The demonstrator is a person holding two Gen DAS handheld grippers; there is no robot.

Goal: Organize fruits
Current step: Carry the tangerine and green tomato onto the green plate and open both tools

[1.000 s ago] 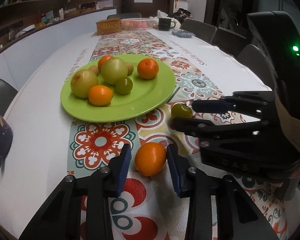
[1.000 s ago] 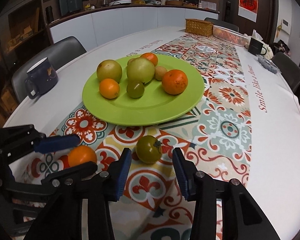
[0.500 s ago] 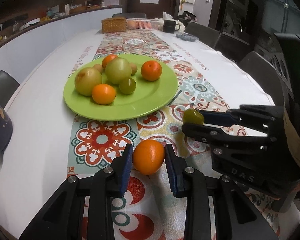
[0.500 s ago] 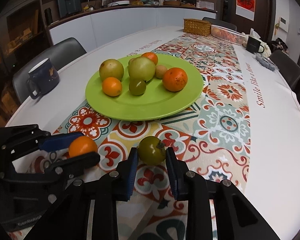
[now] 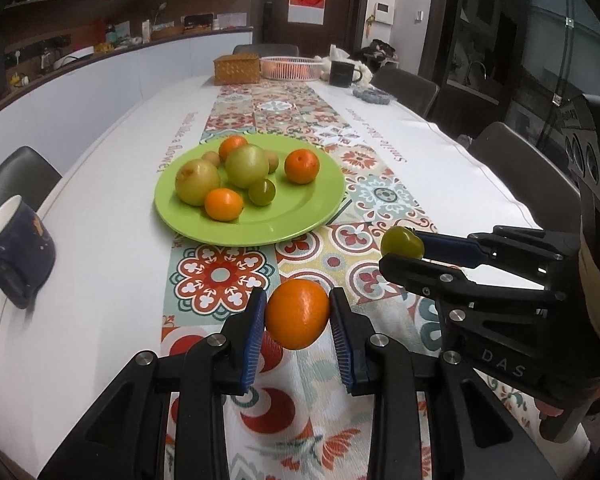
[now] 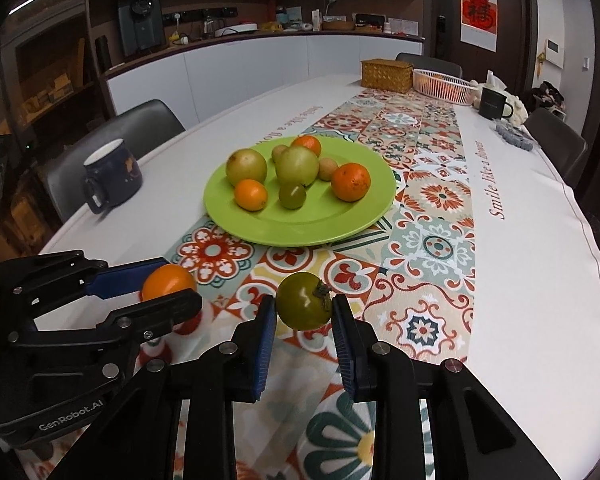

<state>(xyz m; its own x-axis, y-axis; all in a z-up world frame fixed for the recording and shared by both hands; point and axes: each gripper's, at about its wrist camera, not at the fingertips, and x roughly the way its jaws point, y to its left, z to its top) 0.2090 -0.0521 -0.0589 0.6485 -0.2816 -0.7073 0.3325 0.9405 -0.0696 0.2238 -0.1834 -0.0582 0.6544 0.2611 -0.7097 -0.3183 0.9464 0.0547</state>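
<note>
My left gripper [image 5: 298,314] is shut on an orange [image 5: 297,314] and holds it just above the patterned runner. My right gripper [image 6: 304,308] is shut on a green tomato [image 6: 303,306], also lifted off the table. The tomato shows in the left wrist view [image 5: 402,242] between the right fingers, and the orange shows in the right wrist view [image 6: 168,282]. A green plate [image 5: 300,220] ahead carries several fruits: green tomatoes, oranges and small brown fruits. It also shows in the right wrist view [image 6: 320,228].
A dark blue mug [image 6: 110,178] stands left of the plate near the table edge. A wicker box [image 6: 386,76], a white basket [image 6: 444,86] and a black mug [image 6: 492,102] stand at the far end. Chairs line both sides.
Both grippers closed on their fruits, the left on the orange, the right on the green tomato, and lifted them off the runner.
</note>
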